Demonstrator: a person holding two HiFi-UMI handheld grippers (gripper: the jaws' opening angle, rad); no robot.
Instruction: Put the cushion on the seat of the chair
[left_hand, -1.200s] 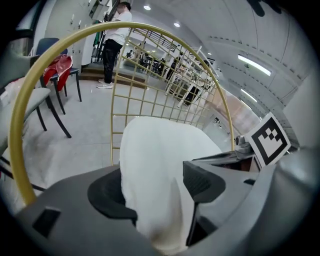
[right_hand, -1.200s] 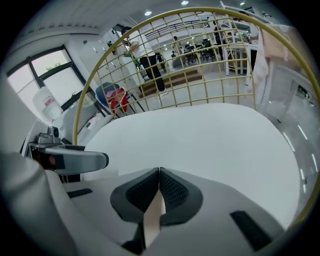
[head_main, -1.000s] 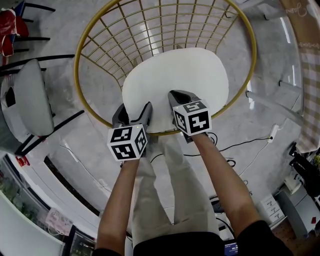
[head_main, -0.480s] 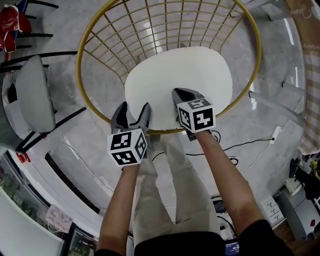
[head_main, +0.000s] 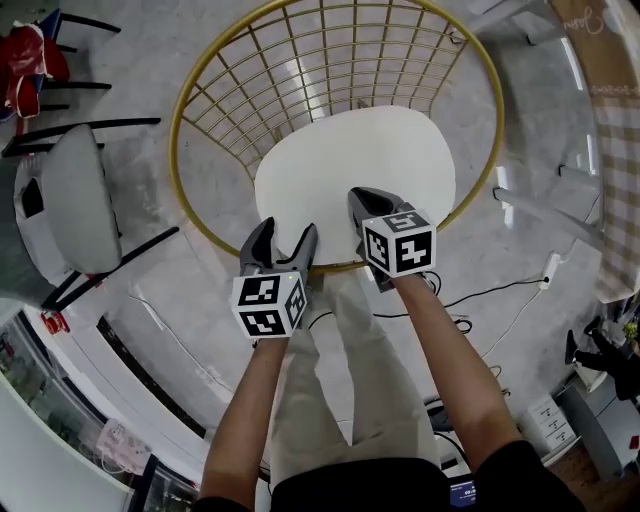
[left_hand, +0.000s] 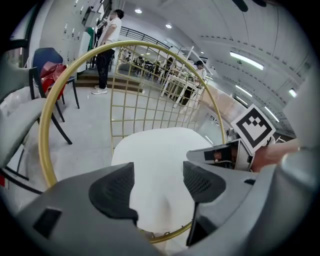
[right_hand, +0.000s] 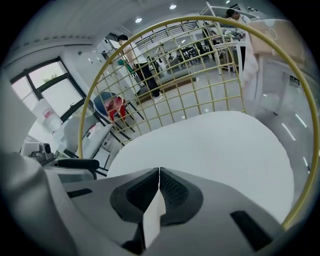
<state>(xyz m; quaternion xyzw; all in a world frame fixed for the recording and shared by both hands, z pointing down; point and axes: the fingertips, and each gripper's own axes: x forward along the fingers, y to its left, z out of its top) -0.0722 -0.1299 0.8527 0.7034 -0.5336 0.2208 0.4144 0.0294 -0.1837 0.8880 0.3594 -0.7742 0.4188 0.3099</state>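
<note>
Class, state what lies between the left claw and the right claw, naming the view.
Head view: the near edge of the cushion lies between the left claw and right claw, which pinches it.

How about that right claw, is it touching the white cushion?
Touching. The right gripper view shows the right gripper with its jaws closed on a pinched fold of the white cushion.

Left gripper (head_main: 285, 235) and right gripper (head_main: 358, 196): grey shells, black textured pads (left_hand: 202, 182), 1 white cube (head_main: 268, 305) with black square markers each. Beige trousers (head_main: 345, 385); black short-sleeved top (head_main: 520, 482).
</note>
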